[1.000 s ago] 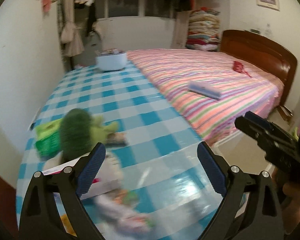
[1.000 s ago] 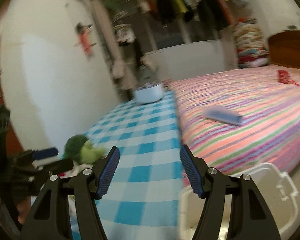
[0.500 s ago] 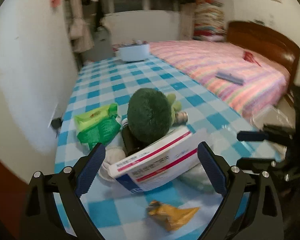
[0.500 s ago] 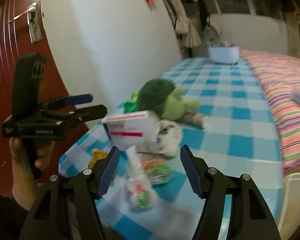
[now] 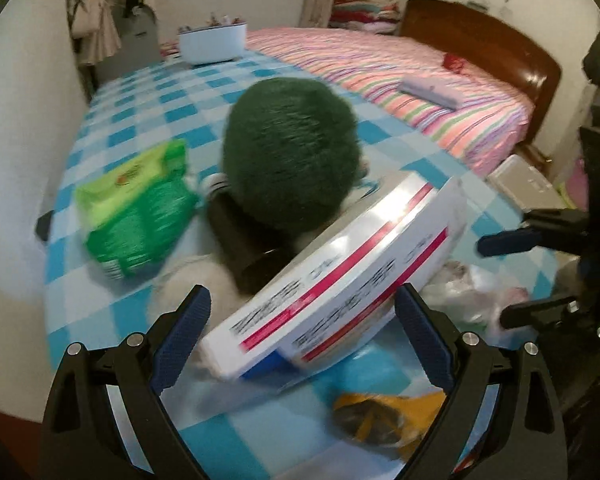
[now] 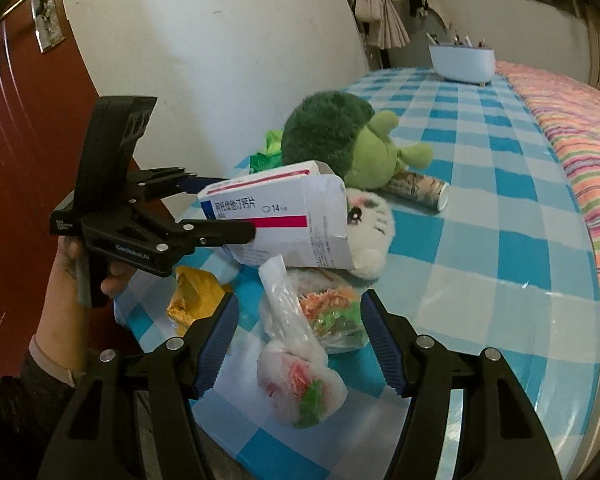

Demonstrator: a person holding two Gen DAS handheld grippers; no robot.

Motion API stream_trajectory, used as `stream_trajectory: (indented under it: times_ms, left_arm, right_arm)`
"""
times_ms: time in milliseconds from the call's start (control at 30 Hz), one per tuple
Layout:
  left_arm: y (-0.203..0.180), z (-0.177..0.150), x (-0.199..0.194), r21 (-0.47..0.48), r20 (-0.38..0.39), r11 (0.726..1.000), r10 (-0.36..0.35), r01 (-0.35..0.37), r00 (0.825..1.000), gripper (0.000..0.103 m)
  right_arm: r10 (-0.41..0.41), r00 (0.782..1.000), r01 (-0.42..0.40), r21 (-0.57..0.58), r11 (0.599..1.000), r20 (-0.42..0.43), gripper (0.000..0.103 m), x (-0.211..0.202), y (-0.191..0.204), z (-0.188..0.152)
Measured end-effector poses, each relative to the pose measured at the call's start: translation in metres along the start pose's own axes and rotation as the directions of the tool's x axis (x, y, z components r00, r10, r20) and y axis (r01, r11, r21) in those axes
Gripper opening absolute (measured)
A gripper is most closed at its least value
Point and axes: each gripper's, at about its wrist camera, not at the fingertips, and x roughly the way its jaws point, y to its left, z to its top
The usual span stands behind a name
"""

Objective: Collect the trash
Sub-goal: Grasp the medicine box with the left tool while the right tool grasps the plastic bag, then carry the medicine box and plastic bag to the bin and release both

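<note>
Trash sits at the table's [image 6: 480,216] near end: a white medicine box [image 6: 276,216] between the left gripper's [image 5: 300,330] wide jaws, untouched; a knotted plastic bag [image 6: 300,376] between the right gripper's [image 6: 298,346] parted jaws; a yellow wrapper [image 6: 192,296] at nine o'clock of it.

Black plastic left tool [image 6: 236,208] and right tool [image 6: 296,344], blue ribbed pads [image 6: 216,340], silver screws; dark sleeve [image 6: 16,412] with pale cuff.
</note>
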Motion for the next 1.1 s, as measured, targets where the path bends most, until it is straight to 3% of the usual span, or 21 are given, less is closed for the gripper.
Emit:
stream_trajectory:
  times_ms: [167, 233, 267, 300, 433, 467, 500, 800, 1100]
  left_arm:
    - [-0.014, 0.000, -0.002, -0.006, 0.029, 0.994, -0.107, 0.107, 0.994, 0.088]
    - [-0.018, -0.001, -0.002, -0.002, 0.029, 0.992, -0.123, 0.123, 0.992, 0.067]
    - [-0.021, -0.002, -0.001, -0.004, 0.018, 0.991, -0.131, 0.132, 0.991, 0.051]
    - [-0.021, -0.003, 0.001, -0.007, 0.012, 0.991, -0.130, 0.130, 0.991, 0.048]
    - [-0.021, -0.005, 0.001, -0.034, 0.027, 0.991, -0.131, 0.132, 0.991, 0.048]
    - [-0.020, -0.004, 0.001, -0.049, 0.031, 0.990, -0.134, 0.136, 0.990, 0.047]
    - [-0.018, -0.003, 0.002, -0.060, 0.034, 0.989, -0.135, 0.137, 0.990, 0.047]
    - [-0.037, 0.007, -0.002, -0.057, 0.099, 0.997, -0.055, 0.061, 0.994, 0.045]
    - [-0.047, 0.022, -0.021, -0.075, 0.217, 0.996, -0.020, 0.037, 0.976, 0.045]
  right_arm:
    - [-0.012, 0.999, 0.012, 0.006, 1.000, -0.040, 0.061, 0.007, -0.002, -0.002]
    - [-0.028, 0.998, 0.027, -0.005, 1.000, -0.053, 0.059, 0.010, -0.002, -0.003]
    - [-0.022, 0.998, 0.021, -0.009, 1.000, -0.064, 0.050, 0.012, -0.002, -0.003]
    - [-0.026, 0.997, 0.025, -0.012, 1.000, -0.068, 0.046, 0.013, -0.002, -0.003]
    - [-0.046, 0.997, 0.044, -0.041, 0.998, -0.060, 0.037, 0.011, 0.001, -0.005]
    - [-0.050, 0.997, 0.047, -0.045, 0.998, -0.058, 0.033, 0.010, 0.001, -0.005]
    - [-0.053, 0.997, 0.050, -0.048, 0.998, -0.055, 0.022, 0.009, 0.001, -0.006]
    - [-0.105, 0.994, 0.104, -0.077, 0.992, -0.006, 0.021, -0.004, 0.003, -0.008]
    - [-0.146, 0.986, 0.151, -0.055, 0.987, 0.085, 0.020, -0.030, -0.008, -0.004]
